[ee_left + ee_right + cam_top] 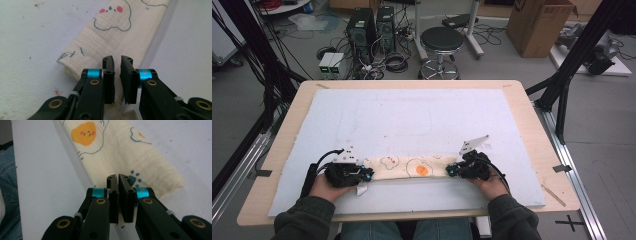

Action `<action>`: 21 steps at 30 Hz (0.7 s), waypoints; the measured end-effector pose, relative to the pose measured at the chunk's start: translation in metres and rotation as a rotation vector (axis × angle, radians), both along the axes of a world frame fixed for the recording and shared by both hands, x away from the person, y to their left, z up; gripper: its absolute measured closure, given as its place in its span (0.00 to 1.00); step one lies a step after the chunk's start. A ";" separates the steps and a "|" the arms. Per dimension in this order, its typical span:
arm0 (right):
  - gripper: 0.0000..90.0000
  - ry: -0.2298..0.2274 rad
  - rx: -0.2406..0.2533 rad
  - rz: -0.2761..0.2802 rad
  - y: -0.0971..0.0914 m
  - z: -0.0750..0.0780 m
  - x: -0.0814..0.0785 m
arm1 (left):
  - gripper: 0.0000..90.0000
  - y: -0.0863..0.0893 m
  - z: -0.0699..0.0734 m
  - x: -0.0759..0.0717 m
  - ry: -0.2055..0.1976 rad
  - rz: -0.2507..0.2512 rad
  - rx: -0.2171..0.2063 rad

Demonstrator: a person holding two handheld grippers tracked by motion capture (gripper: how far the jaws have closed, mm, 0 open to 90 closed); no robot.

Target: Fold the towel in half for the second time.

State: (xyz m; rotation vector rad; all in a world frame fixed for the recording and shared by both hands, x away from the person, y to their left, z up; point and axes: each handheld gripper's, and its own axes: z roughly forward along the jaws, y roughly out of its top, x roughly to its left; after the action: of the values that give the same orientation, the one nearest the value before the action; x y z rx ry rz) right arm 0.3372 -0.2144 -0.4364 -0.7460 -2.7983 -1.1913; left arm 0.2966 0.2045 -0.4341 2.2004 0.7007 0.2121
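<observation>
The cloth (412, 167), cream with printed cartoon figures, lies folded into a long narrow strip across the lower middle of the high view, on the pale blue mat (412, 115) that covers the wooden table (537, 130).

My left gripper (368, 174) sits at the strip's left end, lower left of the high view. My left hand (324, 187) grips it from behind, forearm entering from the bottom edge, jaws pointing level toward the right. In the left gripper view its jaws stand slightly apart over the cloth (105, 47), with a narrow gap between the pads; cloth lies under and between them, but the pads do not press on it.

My right gripper (451, 171) sits at the strip's right end, lower right of centre. My right hand (492, 186) holds it with jaws pointing left. In the right gripper view its jaws are pressed together, pinching the cloth's (120, 152) near edge.
</observation>
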 end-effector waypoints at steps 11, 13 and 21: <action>0.96 -0.002 0.003 -0.003 0.000 0.000 -0.001 | 0.85 0.003 0.001 -0.001 -0.008 0.009 -0.037; 0.95 -0.005 0.005 0.003 0.001 0.003 -0.001 | 0.85 0.004 0.007 0.000 -0.018 0.007 -0.070; 0.94 -0.063 0.049 -0.015 0.014 0.024 0.010 | 0.82 0.001 0.017 0.014 -0.026 0.022 -0.104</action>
State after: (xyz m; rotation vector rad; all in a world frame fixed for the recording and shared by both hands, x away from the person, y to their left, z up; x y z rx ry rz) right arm 0.3475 -0.2008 -0.4121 -0.7404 -2.8069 -1.3035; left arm 0.3105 0.2050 -0.4174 2.0884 0.7063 0.2111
